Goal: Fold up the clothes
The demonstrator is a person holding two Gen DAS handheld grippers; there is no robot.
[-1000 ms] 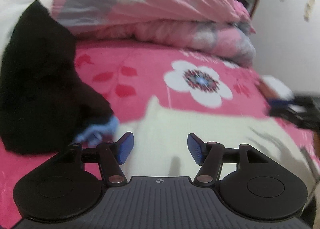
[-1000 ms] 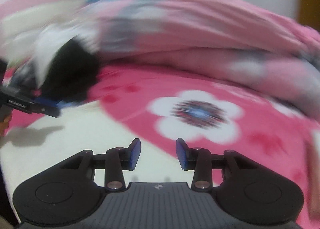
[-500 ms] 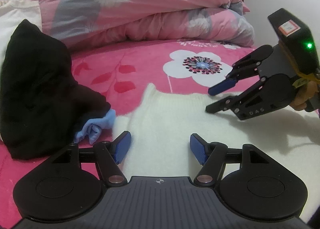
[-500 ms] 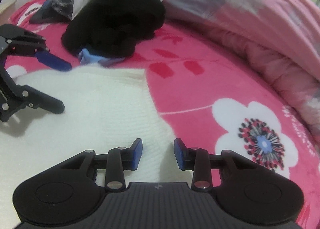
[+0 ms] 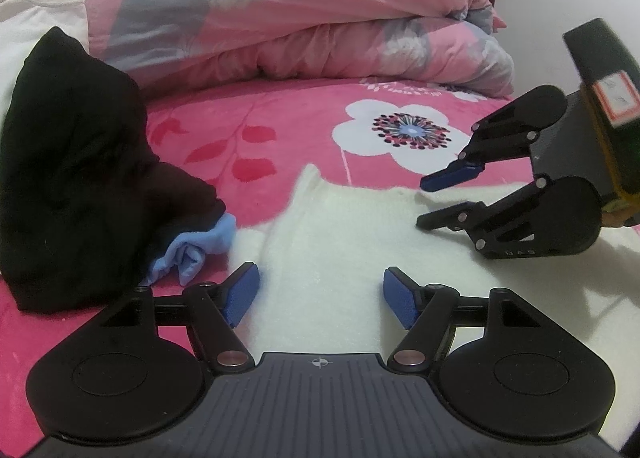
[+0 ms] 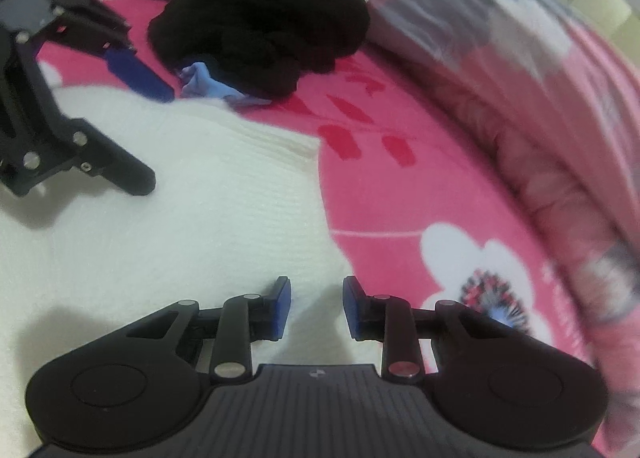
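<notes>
A white knit garment (image 5: 340,234) lies flat on the pink flowered bedsheet (image 5: 280,126); it also shows in the right wrist view (image 6: 180,210). My left gripper (image 5: 320,298) is open and empty, low over the garment's left part. My right gripper (image 6: 316,308) is open and empty, just above the garment's right edge. The right gripper shows in the left wrist view (image 5: 432,198) at the right, jaws apart over the cloth. The left gripper shows in the right wrist view (image 6: 148,138) at the left.
A black garment (image 5: 72,162) is heaped at the left with a light blue cloth (image 5: 196,250) under its edge, touching the white garment. A rolled pink quilt (image 5: 304,26) runs along the back. A white pillow (image 5: 24,42) lies far left.
My right gripper has come lower and nearer the white garment's right edge. My left gripper has barely moved and stays open.
</notes>
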